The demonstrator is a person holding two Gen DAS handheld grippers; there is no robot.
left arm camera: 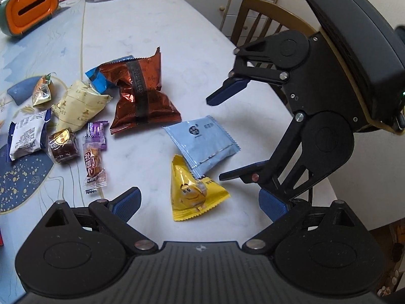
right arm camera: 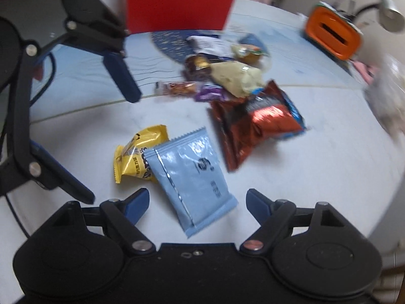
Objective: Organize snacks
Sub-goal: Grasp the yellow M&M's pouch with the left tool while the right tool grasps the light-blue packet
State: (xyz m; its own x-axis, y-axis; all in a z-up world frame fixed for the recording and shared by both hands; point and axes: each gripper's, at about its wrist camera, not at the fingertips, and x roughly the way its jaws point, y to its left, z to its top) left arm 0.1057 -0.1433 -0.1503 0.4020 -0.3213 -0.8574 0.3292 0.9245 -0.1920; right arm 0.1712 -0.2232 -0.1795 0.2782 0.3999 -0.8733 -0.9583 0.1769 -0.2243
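Left wrist view: your left hand-held gripper [left arm camera: 200, 204] stands open with nothing between its blue pads, low in the frame over the pale worktop [left arm camera: 177, 25]. Just above it lie the yellow candy bag [left arm camera: 192, 192] and the light blue packet [left arm camera: 202, 144], the packet's lower corner overlapping the bag's top. At centre sits the copper-red foil bag [left arm camera: 141, 93], and at left a cluster of small snacks [left arm camera: 63, 126] (cream pouch, white packet, dark square sweet, thin wrapped bar). An orange box [left arm camera: 30, 6] sits in the upper left corner. Your right hand-held gripper [left arm camera: 222, 136] reaches in from the right edge, jaws apart, empty.

In the right wrist view (blurred) your right hand-held gripper [right arm camera: 197, 202] has its fingers on either side of the light blue packet's [right arm camera: 192, 172] near end, not pressing it. A red box [right arm camera: 177, 7] stands at the top of the frame.
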